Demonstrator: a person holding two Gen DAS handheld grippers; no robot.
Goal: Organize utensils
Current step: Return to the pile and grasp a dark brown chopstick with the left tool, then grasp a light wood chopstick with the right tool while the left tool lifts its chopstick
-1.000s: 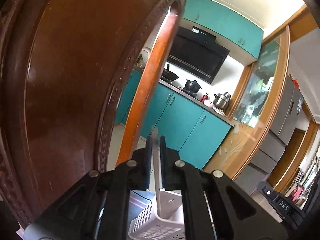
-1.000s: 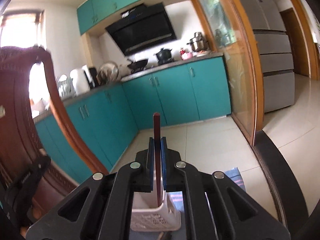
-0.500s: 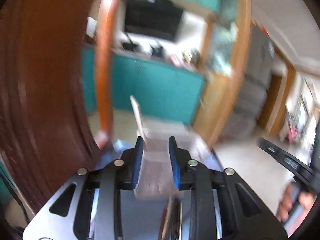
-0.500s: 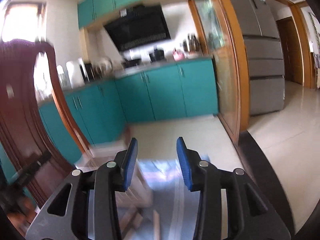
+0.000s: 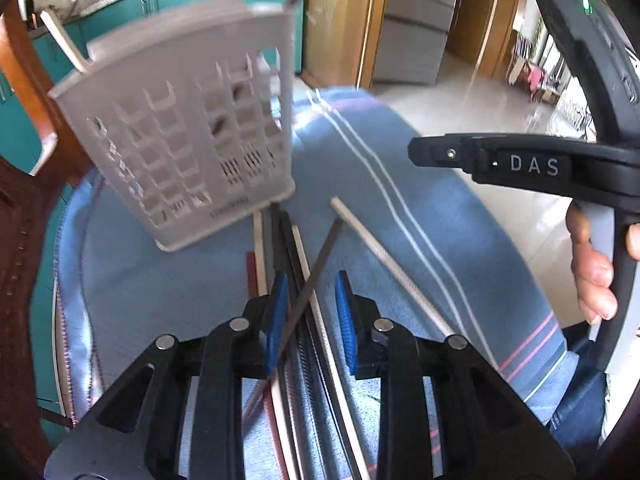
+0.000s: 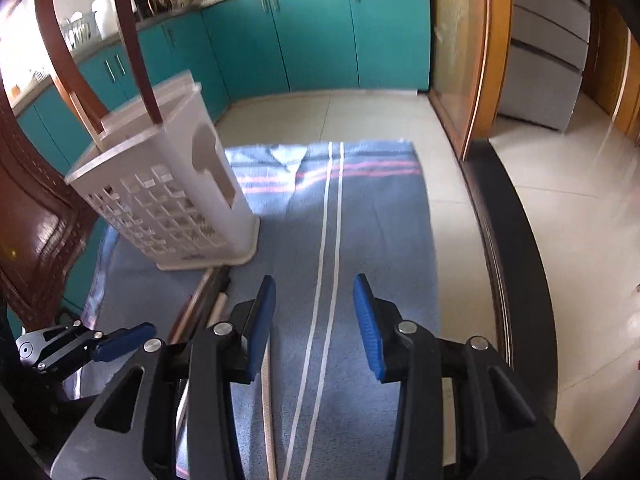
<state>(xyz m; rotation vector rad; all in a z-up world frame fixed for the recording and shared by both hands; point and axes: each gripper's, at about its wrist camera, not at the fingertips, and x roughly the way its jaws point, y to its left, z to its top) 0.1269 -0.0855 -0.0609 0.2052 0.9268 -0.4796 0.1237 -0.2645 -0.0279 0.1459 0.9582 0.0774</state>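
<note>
**Two chopsticks in the holder, a bundle left on the cloth**

You are partway through. The white slotted holder [image 6: 168, 196] stands near the far left corner of the blue striped cloth [image 6: 372, 216], and two chopsticks already stand in it: a dark reddish one [image 6: 136, 52] and a pale one [image 5: 64, 42], both leaning out over its rim. I can't tell whether the holder contains anything else, since its slots show only dim shapes.

The rest is still loose. A bundle of chopsticks [image 5: 280, 256] lies on the cloth just in front of the holder's base, running back toward you, with one pale chopstick [image 5: 384, 256] lying apart on the side toward the cloth's middle stripes.

Your left gripper [image 5: 310, 320] hangs over that bundle with its jaws parted a little; a dark chopstick [image 5: 316, 268] crosses the gap, but the pads don't appear to press on it. Your right gripper [image 6: 316, 320] is empty, jaws moderately apart over the white stripes [image 6: 328, 264] at mid-cloth. Both jaws have just been opening.
</note>
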